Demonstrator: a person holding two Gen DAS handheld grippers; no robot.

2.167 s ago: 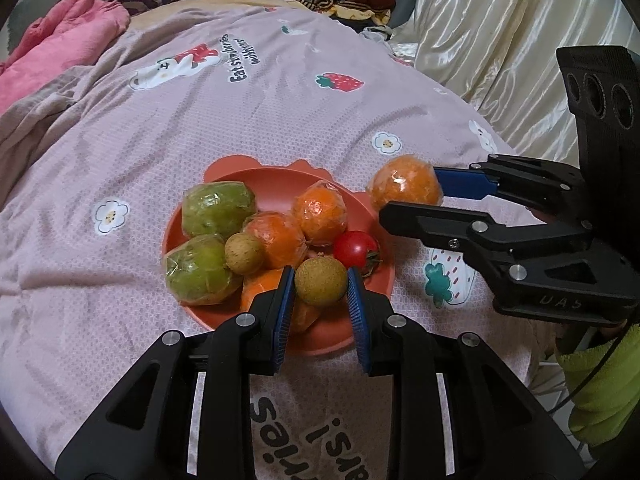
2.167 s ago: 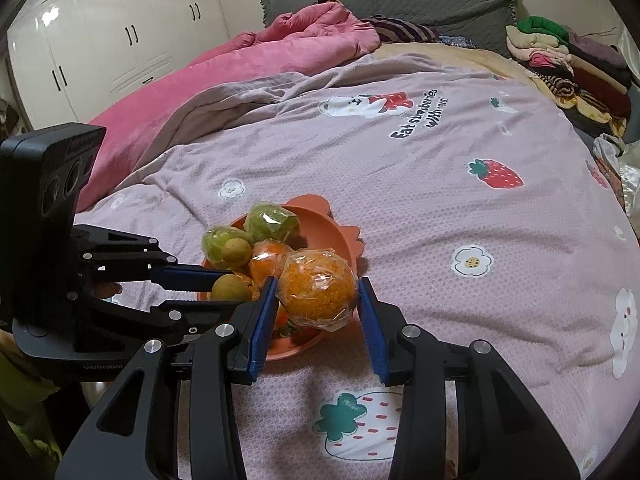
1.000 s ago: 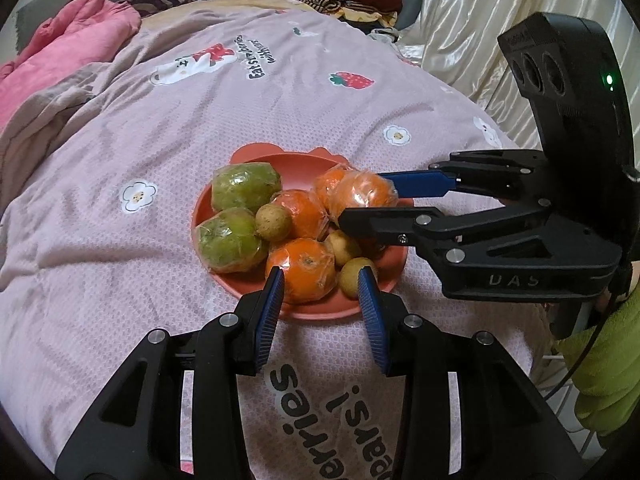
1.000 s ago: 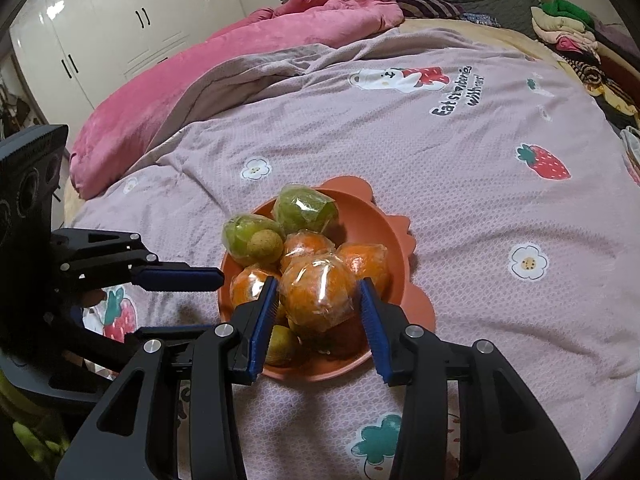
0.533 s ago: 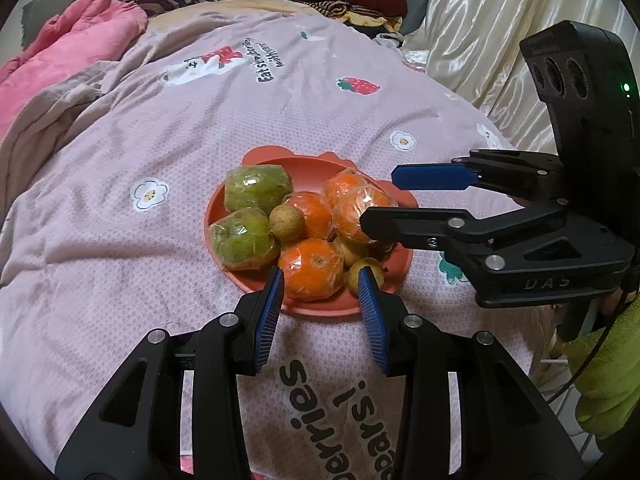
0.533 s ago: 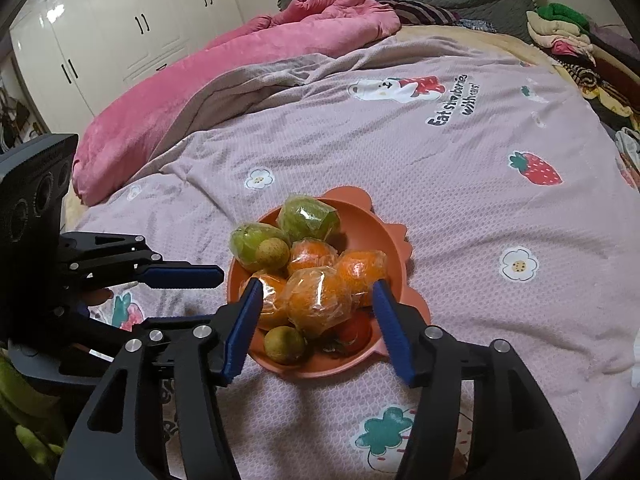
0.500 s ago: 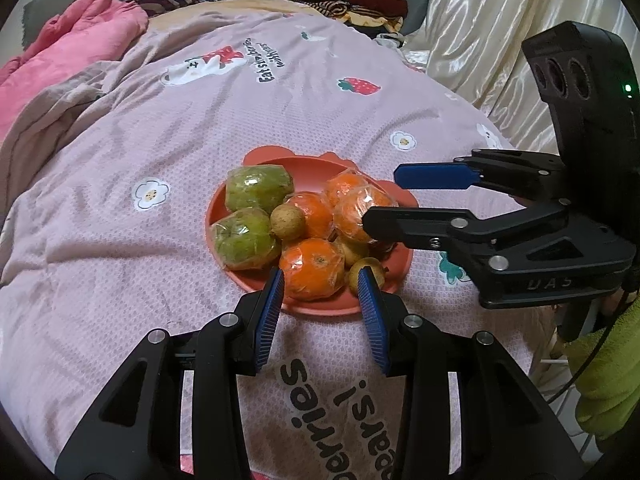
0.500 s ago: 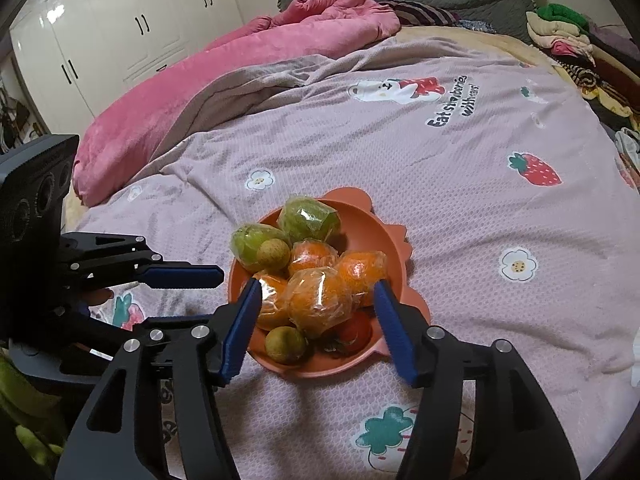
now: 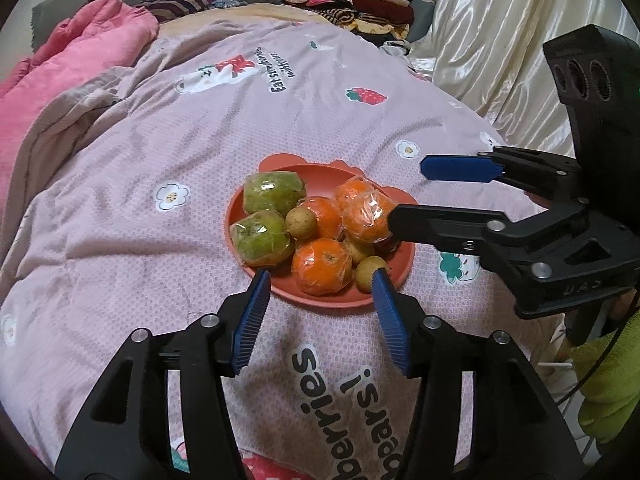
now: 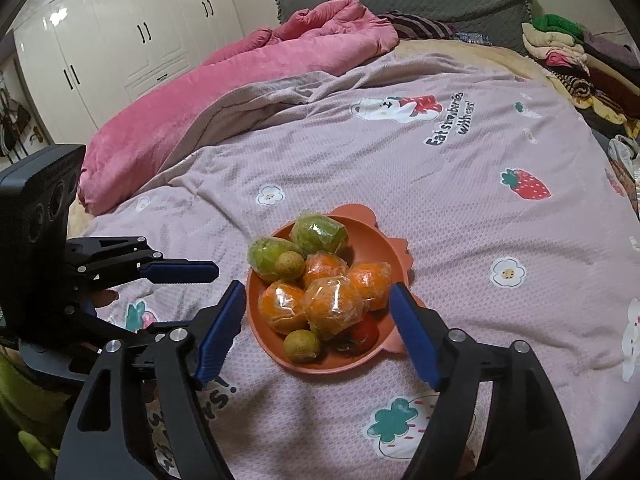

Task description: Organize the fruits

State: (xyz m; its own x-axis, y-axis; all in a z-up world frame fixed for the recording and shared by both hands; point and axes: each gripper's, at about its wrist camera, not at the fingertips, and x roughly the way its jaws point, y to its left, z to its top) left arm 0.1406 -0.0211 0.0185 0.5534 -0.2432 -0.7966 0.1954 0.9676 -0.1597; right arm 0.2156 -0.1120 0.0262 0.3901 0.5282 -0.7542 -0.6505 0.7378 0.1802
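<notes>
- Fruit sits heaped on an orange plate (image 9: 320, 300) resting on a pink printed bedspread (image 9: 160, 120).
- Four wrapped oranges (image 10: 334, 307) crowd the plate's middle; two wrapped green fruits (image 10: 318, 235) lie on its far side.
- Small brown round fruits (image 10: 302, 345) and a red tomato (image 10: 365, 332) fill the near gaps.
- Left gripper (image 9: 320, 276) hangs at the plate's near rim; its jaws have just been opening, released, with nothing pressed between them.
- Right gripper (image 10: 316, 292) straddles the pile; its jaws have just been opening and stand clear of the top orange.
</notes>
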